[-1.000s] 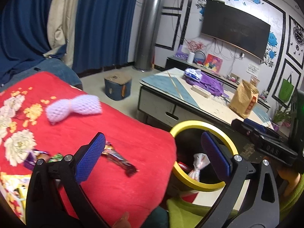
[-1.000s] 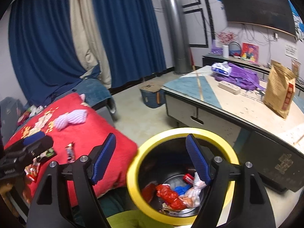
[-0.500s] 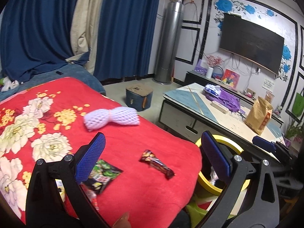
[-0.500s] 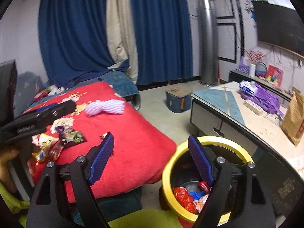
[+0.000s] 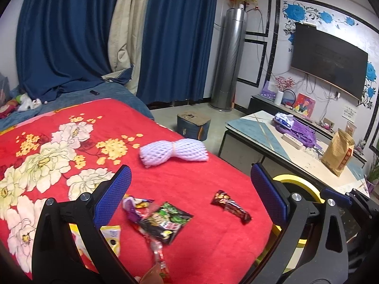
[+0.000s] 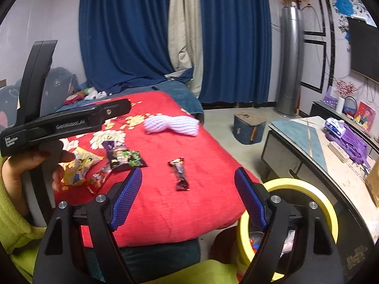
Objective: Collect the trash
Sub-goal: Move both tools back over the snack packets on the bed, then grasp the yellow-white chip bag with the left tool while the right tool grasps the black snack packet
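Observation:
Trash lies on a red flowered blanket [image 5: 201, 184]: a dark candy bar wrapper [image 5: 231, 206] [image 6: 180, 173], a black-green snack packet [image 5: 165, 222] [image 6: 125, 159], a purple wrapper [image 5: 132, 207], a yellow packet [image 5: 111, 236] [image 6: 79, 168], a red wrapper [image 6: 98, 179] and a white foam net sleeve [image 5: 174, 152] [image 6: 171, 125]. A yellow-rimmed bin [image 5: 296, 187] [image 6: 289, 215] stands right of the bed. My left gripper [image 5: 189, 203] is open above the wrappers. My right gripper [image 6: 188, 198] is open, empty, above the bed's edge beside the bin.
A low coffee table [image 5: 296, 151] [image 6: 315, 151] with a purple bag and a brown paper bag stands right of the bin. A small blue box [image 5: 193, 124] sits on the floor. Blue curtains and a TV wall lie behind.
Both grippers have swung left, away from the bin and toward the bed. The wrappers on the blanket have come into view. Both jaws stay open.

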`<control>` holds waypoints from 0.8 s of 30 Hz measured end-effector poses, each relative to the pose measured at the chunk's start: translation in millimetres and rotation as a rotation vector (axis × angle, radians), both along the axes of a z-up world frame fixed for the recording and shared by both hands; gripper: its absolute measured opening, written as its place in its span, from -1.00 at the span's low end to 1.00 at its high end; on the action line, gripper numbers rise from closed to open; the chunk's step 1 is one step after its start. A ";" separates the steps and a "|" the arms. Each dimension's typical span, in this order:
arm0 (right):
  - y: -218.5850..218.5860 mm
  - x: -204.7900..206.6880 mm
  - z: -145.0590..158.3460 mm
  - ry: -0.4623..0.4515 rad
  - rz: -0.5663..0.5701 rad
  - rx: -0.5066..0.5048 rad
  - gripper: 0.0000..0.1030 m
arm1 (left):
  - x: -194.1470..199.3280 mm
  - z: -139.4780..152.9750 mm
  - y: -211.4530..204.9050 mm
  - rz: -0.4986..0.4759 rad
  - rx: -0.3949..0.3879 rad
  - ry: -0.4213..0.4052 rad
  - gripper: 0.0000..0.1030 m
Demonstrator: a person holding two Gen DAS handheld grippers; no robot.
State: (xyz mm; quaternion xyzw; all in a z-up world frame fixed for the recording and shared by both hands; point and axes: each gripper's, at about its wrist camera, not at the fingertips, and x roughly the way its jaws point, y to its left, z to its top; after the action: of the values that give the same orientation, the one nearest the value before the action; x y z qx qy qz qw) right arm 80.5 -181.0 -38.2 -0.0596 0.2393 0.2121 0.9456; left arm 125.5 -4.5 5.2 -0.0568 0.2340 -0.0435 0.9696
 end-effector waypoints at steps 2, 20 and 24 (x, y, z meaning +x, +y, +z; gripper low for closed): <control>6.5 0.4 -1.4 0.001 0.014 -0.007 0.51 | 0.3 -1.2 7.1 0.018 0.002 0.003 0.79; 78.1 28.9 -36.4 0.084 0.192 -0.116 0.50 | -6.4 -20.4 87.9 0.217 -0.046 0.111 0.79; 95.4 41.1 -45.0 0.098 0.222 -0.145 0.50 | -10.9 -30.2 104.6 0.239 -0.063 0.155 0.79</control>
State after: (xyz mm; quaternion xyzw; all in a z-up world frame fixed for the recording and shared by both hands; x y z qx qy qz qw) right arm 121.6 -85.6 -83.1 -0.1434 0.2917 0.3004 0.8967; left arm 114.6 100.1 -25.0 -0.1179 0.2982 0.0695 0.9446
